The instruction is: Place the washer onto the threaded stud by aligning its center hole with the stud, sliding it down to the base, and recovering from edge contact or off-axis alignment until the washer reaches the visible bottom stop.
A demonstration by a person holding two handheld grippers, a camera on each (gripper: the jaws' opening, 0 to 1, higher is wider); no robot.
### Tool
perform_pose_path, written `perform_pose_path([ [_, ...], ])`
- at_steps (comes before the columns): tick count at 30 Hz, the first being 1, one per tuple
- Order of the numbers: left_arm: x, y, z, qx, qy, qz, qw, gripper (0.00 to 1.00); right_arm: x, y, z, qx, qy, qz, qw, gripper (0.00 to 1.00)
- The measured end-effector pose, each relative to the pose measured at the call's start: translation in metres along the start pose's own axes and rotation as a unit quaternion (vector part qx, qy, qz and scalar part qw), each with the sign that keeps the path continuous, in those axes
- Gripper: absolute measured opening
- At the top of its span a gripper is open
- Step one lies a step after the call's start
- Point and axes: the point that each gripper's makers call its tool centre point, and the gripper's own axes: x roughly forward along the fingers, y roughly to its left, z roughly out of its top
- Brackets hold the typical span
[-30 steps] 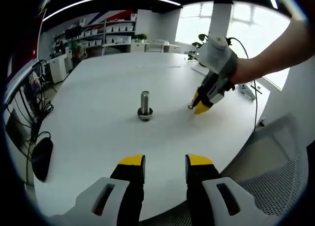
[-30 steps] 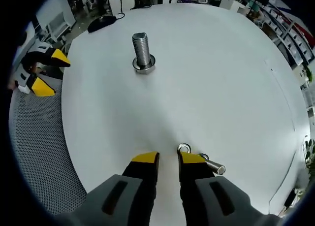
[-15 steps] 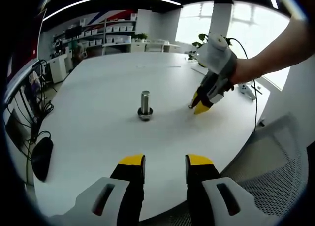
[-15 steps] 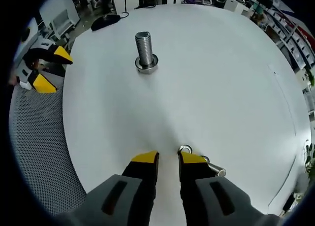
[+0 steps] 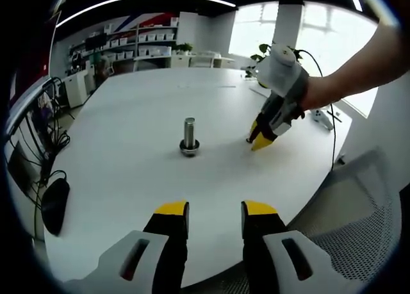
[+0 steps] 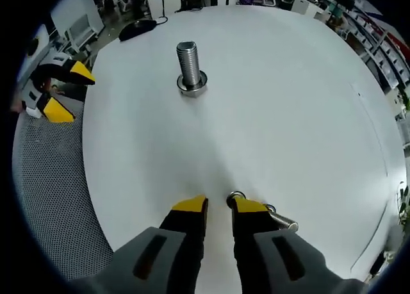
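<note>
Since a second ago my right gripper [image 6: 218,206] has edged onto the washer [image 6: 235,197], jaws narrowly apart, gripping nothing; my left gripper [image 5: 212,209] waits, slightly parted and empty. Small steel ring flat on the table [image 6: 288,102]: light, stiff, slippery; pinch its rim. Beyond, the stud [image 6: 188,63] stands upright.

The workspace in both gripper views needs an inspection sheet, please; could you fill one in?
Surface: white table, bare around the parts.
Job's things: threaded stud upright; washer flat on the table at the right gripper tips, off the stud.
Clutter: a small metal part beside the right gripper.
Grippers: left gripper open, holding nothing; right gripper open.
Cables: black cables off the table's edge.
Surroundings: mesh chair, shelves.
</note>
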Motion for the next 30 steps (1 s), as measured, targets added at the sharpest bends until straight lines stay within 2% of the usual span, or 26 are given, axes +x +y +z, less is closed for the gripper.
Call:
perform_pose_path([
  [9, 0.0, 0.0, 0.0, 0.001, 0.0, 0.0, 1.0, 0.3, -0.002, 0.012, -0.001, -0.005, -0.003, 0.014, 0.9999, 0.17],
  [16, 0.0, 0.0, 0.0, 0.002, 0.001, 0.001, 1.0, 0.3, -0.006, 0.002, 0.002, -0.013, -0.013, -0.003, 0.9998, 0.17],
  [20, 0.0, 0.0, 0.0, 0.001, 0.001, 0.001, 1.0, 0.3, -0.004, -0.004, -0.002, -0.019, -0.002, -0.012, 0.9997, 0.19],
  [30, 0.0, 0.001, 0.0, 0.001, -0.001, 0.001, 1.0, 0.31, -0.002, -0.003, -0.002, -0.001, -0.001, 0.004, 1.0, 0.21],
])
